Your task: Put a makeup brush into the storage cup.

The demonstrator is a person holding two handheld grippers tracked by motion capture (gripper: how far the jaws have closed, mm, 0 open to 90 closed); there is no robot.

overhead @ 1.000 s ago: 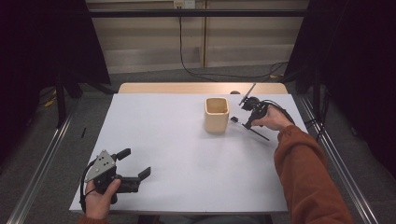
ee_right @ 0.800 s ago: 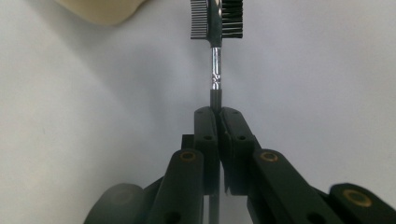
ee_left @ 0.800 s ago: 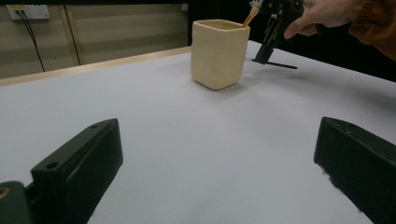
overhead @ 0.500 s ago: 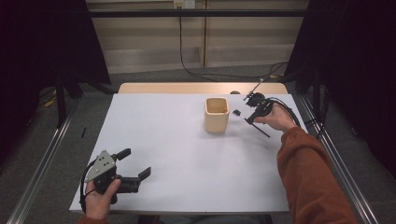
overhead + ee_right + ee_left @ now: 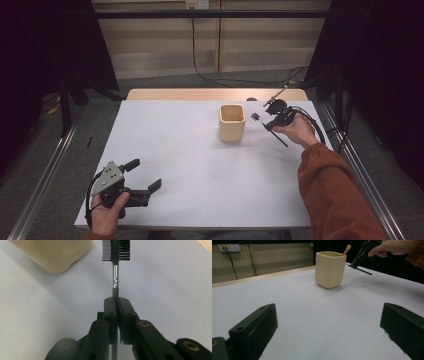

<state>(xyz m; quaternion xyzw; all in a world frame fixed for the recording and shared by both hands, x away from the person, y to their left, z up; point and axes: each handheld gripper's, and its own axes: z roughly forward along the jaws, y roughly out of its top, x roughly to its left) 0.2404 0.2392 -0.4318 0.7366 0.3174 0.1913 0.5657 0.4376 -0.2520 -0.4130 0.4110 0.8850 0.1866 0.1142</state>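
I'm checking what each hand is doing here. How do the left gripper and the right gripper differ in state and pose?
The left gripper has its jaws wide apart and holds nothing; the right gripper is shut on the stem of a brush. The left gripper sits low at the table's near edge, the right gripper is held up beside the beige cup. Both have black jaws and are hand-held.

White table top [image 5: 190, 165] edged by pale wooden strip [image 5: 200, 94] at far side. Grey floor [image 5: 165, 80] seen beyond, crossed by black cable [image 5: 210, 77]. Beige panelled wall [image 5: 160, 42] at back, wall socket [image 5: 196, 4] mounted high. Dark curtains [image 5: 30, 55] hung at both sides. Metal rails [image 5: 45, 170] set along table flanks.
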